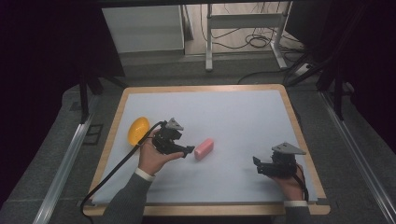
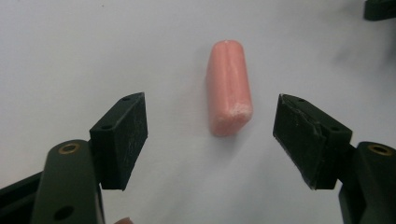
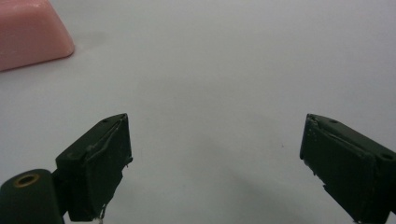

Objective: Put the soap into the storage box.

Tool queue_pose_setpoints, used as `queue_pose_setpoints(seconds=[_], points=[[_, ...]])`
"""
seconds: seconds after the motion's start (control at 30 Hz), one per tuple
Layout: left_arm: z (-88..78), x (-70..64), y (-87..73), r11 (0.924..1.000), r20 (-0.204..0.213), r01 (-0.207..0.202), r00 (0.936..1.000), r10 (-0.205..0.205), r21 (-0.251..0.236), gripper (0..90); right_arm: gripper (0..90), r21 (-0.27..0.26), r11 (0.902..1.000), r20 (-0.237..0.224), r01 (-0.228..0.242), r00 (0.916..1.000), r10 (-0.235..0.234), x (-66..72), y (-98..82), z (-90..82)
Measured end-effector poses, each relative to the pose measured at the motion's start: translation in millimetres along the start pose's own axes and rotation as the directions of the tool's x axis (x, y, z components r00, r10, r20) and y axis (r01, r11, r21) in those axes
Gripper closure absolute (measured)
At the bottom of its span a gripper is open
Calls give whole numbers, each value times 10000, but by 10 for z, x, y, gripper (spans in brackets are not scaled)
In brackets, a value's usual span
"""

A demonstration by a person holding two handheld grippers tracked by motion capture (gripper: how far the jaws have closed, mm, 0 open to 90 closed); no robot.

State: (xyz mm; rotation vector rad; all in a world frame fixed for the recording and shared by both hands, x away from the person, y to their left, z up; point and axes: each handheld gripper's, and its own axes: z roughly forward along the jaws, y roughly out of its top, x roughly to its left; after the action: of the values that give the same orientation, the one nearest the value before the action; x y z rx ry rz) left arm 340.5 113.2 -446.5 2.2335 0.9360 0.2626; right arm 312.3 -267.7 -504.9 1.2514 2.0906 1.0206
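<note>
White table (image 1: 243, 116): one pink block (image 1: 204, 148), one yellow bowl (image 1: 138, 130).

Your high view is dim and grainy, with the room around the table (image 1: 205, 112) falling to near black at both side edges, while the pale tabletop is evenly lit with no glare and only faint, soft shadows under your hands near its front edge. In the left gripper view the pink block (image 2: 228, 88) is sharp enough to show its scuffed near end, a blurred grey shadow lies toward the top right corner, and the light dulls slightly toward the edges. In the right gripper view a broad soft shadow spreads between the jaws, and the block (image 3: 30, 32) at the top left corner looks slightly soft.
</note>
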Motion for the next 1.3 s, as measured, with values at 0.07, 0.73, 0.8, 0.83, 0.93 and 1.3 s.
queue_pose_setpoints(seconds=[0.07,0.73,0.8,0.83,0.93,1.3], points=[[27,-27,24,10000,36,-33,10000,33,44,267,86,8,10000,-3,-4,10000,4,-1,-2,3],[204,-140,244,9982,158,-397,9991,391,452,265,86,79,10000,12,1,10000,-1,4,-8,19],[294,-135,271,9982,215,-239,9995,228,547,268,86,111,9999,19,32,10000,-32,5,-11,26],[327,-138,281,9975,107,-292,9995,286,637,268,86,120,9999,8,25,10000,-25,3,-13,29],[416,-170,317,9966,105,-357,9993,350,737,270,86,154,9999,10,16,10000,-17,1,-18,36],[694,-135,308,9916,196,-10,9998,-16,1296,291,86,241,9997,48,-13,10000,12,-3,-29,51]])
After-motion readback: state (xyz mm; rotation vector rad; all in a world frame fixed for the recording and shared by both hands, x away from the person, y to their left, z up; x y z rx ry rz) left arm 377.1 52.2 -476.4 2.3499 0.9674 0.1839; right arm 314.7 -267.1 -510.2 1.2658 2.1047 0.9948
